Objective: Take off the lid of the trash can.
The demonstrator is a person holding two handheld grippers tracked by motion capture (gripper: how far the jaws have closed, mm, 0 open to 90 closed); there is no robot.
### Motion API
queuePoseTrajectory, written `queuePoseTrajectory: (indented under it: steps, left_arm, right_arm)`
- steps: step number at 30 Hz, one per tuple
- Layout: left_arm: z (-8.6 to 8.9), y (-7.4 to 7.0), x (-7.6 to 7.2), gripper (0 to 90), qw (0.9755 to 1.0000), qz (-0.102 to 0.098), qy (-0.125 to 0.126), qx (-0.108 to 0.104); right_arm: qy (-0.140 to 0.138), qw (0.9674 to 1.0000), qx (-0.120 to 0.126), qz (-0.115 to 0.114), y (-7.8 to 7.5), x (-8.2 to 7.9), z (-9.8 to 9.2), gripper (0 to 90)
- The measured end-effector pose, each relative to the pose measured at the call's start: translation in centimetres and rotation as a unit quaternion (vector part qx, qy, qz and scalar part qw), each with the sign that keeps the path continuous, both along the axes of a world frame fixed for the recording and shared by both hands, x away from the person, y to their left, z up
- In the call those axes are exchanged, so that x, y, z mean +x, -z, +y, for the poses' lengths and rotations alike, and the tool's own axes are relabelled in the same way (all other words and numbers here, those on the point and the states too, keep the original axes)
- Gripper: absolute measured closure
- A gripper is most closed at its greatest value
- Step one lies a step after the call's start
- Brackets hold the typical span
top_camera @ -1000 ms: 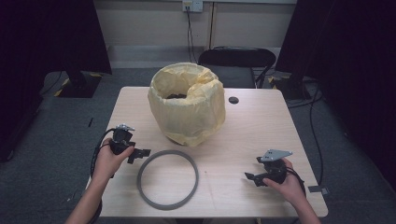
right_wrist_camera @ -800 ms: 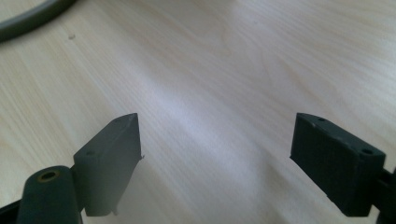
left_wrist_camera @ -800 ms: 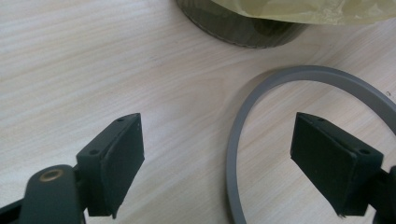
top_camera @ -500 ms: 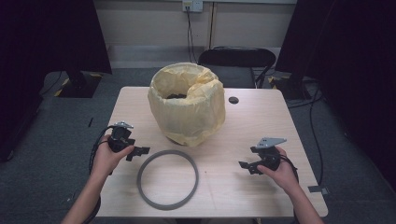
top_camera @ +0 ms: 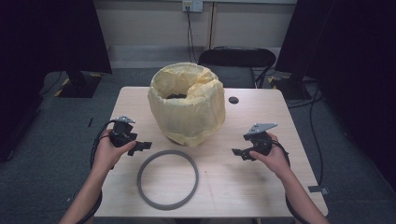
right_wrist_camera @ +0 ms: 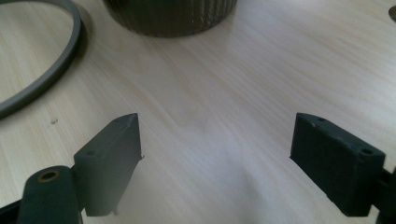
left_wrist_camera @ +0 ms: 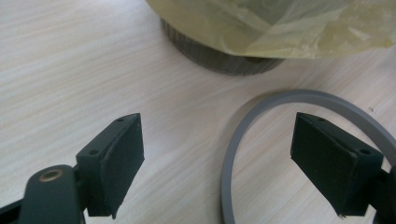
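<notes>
A round bin lined with a crumpled yellow bag stands at the middle of the wooden table. In front of it a grey ring lies flat. My left gripper hovers left of the bin, open, jaws wide apart above the ring's upper left edge. The bin's ribbed dark base shows under the bag. My right gripper is open to the bin's right, over bare wood, with the bin's base and the ring ahead of it.
A small dark disc sits on the table right of the bin. A black chair stands behind the far edge. Cables run along the floor at the right and up to a wall socket.
Both hands have moved forward toward the bin. The right gripper has travelled up and left from the front right corner; the left has shifted slightly right.
</notes>
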State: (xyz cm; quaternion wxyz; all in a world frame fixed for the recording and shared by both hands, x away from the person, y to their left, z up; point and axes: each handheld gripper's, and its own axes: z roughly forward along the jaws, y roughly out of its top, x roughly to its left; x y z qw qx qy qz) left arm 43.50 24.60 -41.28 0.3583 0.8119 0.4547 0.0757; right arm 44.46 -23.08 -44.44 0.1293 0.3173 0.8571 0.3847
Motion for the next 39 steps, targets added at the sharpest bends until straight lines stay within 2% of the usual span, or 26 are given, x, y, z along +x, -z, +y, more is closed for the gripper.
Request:
queuePoseTrajectory:
  steps: [6, 13, 16, 20, 24, 27, 33, 34, 39]
  left_arm:
    - [-0.7, -0.1, 0.5, 16.8, 0.9999, -0.003, 0.012, 0.003]
    - [-1.3, -0.1, 1.3, 16.8, 0.9999, -0.008, 0.012, 0.008]
    - [-1.6, 0.0, 1.7, 16.8, 0.9998, -0.005, 0.018, 0.004]
    - [-1.9, 0.1, 2.1, 16.8, 0.9997, 0.001, 0.022, 0.009]
    - [-2.3, 0.0, 2.5, 16.8, 0.9997, -0.006, 0.023, 0.007]
    - [-2.4, -0.1, 2.8, 16.8, 0.9996, -0.006, 0.025, 0.012]
    - [-2.9, -0.5, 3.4, 16.8, 0.9993, -0.011, 0.034, 0.007]
    - [-3.0, -0.5, 3.5, 16.8, 0.9994, -0.012, 0.033, 0.0]
    - [-3.1, -0.6, 3.8, 16.8, 0.9994, -0.016, 0.03, 0.0]
  right_arm:
    - [-0.003, 0.9999, 0.011, -0.005, -1.0, 0.8, 0.6, 15.6]
    - [-0.005, 0.9998, 0.019, -0.008, -1.9, 1.9, 1.4, 15.7]
    - [-0.005, 0.9997, 0.024, -0.008, -2.1, 2.3, 1.7, 15.7]
    - [-0.006, 0.9996, 0.026, -0.008, -2.3, 2.9, 2.3, 15.6]
    - [-0.01, 0.9996, 0.025, -0.011, -2.8, 3.5, 2.9, 15.7]
    - [-0.009, 0.9993, 0.033, -0.011, -3.2, 4.1, 3.3, 15.7]
    - [-0.011, 0.999, 0.041, -0.014, -4.1, 5.1, 4.3, 15.7]
    - [-0.011, 0.9989, 0.043, -0.013, -4.2, 5.2, 4.4, 15.7]
    - [-0.013, 0.999, 0.041, -0.014, -4.3, 5.7, 5.1, 15.7]
